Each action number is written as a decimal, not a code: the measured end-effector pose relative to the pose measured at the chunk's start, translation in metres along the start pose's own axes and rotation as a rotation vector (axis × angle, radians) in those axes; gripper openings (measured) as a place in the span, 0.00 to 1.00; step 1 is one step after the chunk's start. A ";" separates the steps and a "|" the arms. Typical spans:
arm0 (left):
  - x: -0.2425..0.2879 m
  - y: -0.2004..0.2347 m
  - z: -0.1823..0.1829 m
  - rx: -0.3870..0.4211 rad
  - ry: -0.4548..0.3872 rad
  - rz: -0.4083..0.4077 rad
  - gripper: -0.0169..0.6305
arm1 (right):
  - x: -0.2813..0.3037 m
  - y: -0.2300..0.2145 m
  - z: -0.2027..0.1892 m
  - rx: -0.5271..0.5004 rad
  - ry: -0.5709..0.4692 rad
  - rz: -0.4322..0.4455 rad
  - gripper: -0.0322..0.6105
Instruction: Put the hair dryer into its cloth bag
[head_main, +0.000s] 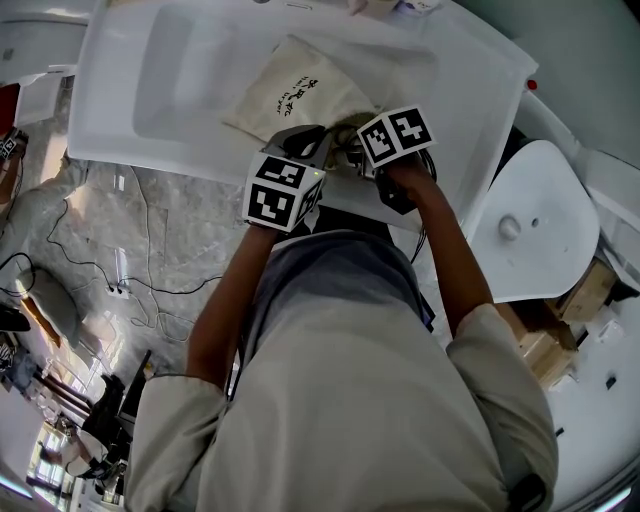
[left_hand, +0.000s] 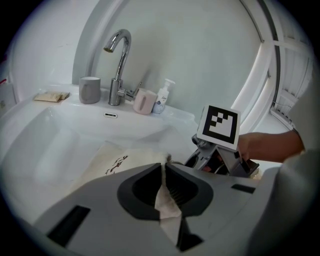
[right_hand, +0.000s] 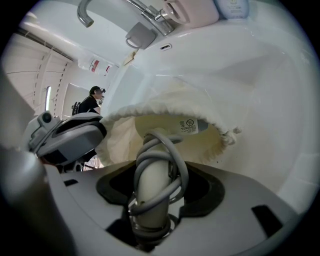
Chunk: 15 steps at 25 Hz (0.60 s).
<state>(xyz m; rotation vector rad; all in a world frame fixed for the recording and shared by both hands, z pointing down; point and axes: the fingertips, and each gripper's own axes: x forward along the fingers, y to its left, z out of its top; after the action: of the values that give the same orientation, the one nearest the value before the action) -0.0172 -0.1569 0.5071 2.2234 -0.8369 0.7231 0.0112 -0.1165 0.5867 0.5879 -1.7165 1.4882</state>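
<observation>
Left gripper view first: the left gripper (left_hand: 164, 167) is seen with its jaws drawn almost together, and a fold of the cloth bag (left_hand: 107, 162) is pinched between them. The fold is taken from the bag's mouth edge and is held up off the washbasin (left_hand: 45, 145). The rest of the bag is laid flat on the basin's near side, printed face up.

In the right gripper view the right gripper (right_hand: 155, 167) is shown with its jaws set wide and closed on the handle of the hair dryer (right_hand: 150, 187), round which the grey cord (right_hand: 177, 170) is wound. The dryer's far end is passed in under the gathered rim (right_hand: 165, 107) of the bag — the mouth is held open in an arch above the basin, with a printed label (right_hand: 192, 125) seen on its inner side. Little room is left between handle and rim on the left, where the left gripper is crowded close.

At the basin's back edge a tap (left_hand: 117, 65), a grey cup (left_hand: 90, 90), a pink cup (left_hand: 144, 101) and a pump bottle (left_hand: 162, 97) are lined up, well apart from the bag. The basin's bowl lies open to the left of the bag; in the head view both grippers are held just over the basin's near rim.
</observation>
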 end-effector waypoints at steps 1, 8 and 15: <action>0.000 0.000 0.000 -0.003 -0.001 0.000 0.08 | 0.001 0.001 0.002 -0.001 -0.002 0.000 0.44; 0.002 0.001 0.001 -0.046 -0.006 -0.017 0.08 | 0.009 -0.003 0.010 0.000 -0.007 0.003 0.44; -0.002 0.002 0.005 -0.050 -0.013 -0.021 0.08 | 0.015 -0.001 0.023 -0.033 -0.037 -0.002 0.44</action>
<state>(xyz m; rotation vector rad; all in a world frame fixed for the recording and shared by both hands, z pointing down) -0.0187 -0.1613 0.5034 2.1915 -0.8273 0.6715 -0.0029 -0.1367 0.5989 0.6035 -1.7651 1.4529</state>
